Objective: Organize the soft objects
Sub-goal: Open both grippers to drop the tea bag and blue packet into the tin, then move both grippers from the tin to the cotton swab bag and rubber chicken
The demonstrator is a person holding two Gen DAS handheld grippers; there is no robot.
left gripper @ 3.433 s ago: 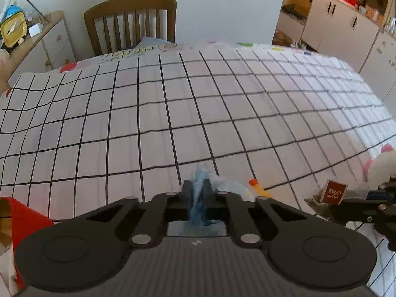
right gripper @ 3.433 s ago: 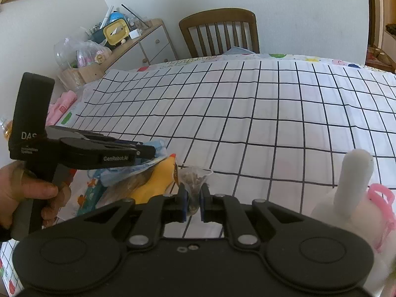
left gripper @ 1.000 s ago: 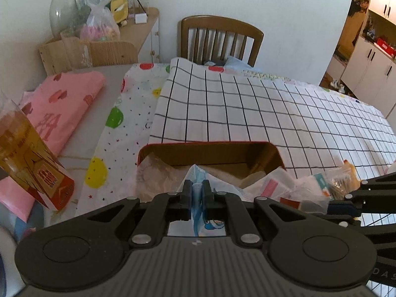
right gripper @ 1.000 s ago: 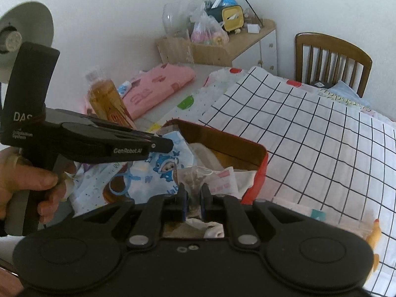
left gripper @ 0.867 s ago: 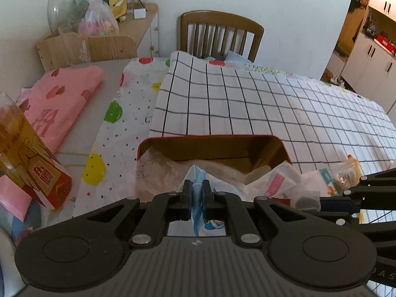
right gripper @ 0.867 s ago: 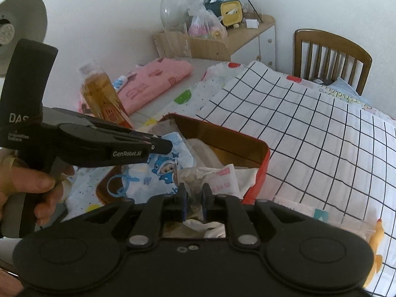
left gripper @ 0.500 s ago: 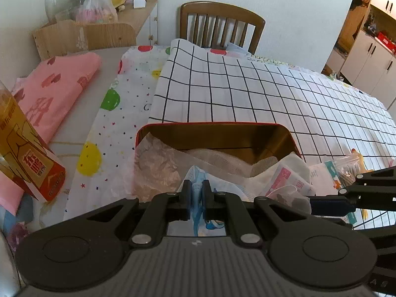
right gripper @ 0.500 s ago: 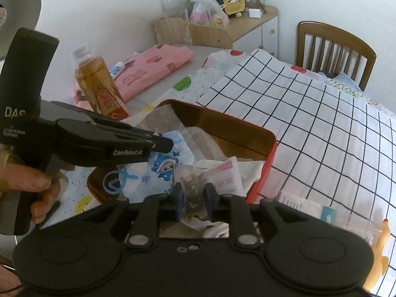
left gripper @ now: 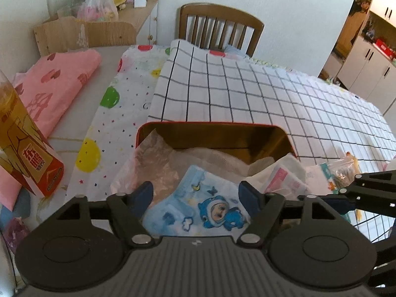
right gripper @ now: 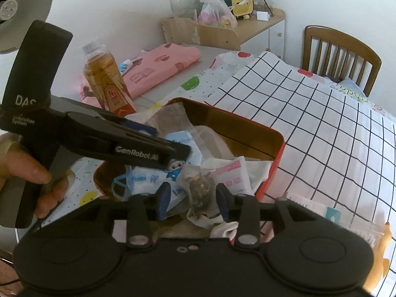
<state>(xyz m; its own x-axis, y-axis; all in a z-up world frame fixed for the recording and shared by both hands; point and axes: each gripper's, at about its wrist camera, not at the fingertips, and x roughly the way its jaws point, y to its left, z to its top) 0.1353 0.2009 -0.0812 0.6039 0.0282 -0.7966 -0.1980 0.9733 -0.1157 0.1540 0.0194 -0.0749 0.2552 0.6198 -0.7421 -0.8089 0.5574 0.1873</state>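
Note:
A red tin (left gripper: 210,124) (right gripper: 277,133) lies open on the table, stuffed with soft packets and cloths. My left gripper (left gripper: 195,194) hovers over its near side with jaws opening wide. A blue cartoon face mask (left gripper: 210,210) (right gripper: 148,180) lies in the tin between them, untouched by the pads. My right gripper (right gripper: 193,195) is over the tin's near right part, jaws also opening. A small clear bag of brown bits (right gripper: 200,188) sits loose between its fingers on the pile. The left gripper (right gripper: 148,146) shows in the right wrist view, held by a hand (right gripper: 27,173).
A tea bottle (left gripper: 22,148) (right gripper: 106,81) stands left of the tin beside a folded pink cloth (left gripper: 54,81). A white packet with a pink label (right gripper: 235,173) lies in the tin. More packets and a yellow toy (right gripper: 381,255) lie right of it. A wooden chair (left gripper: 220,27) stands behind the table.
Both grippers came from the checked cloth to over the tin, shut on the mask and the bag. Both jaws have now spread, and both things lie loose in the tin.

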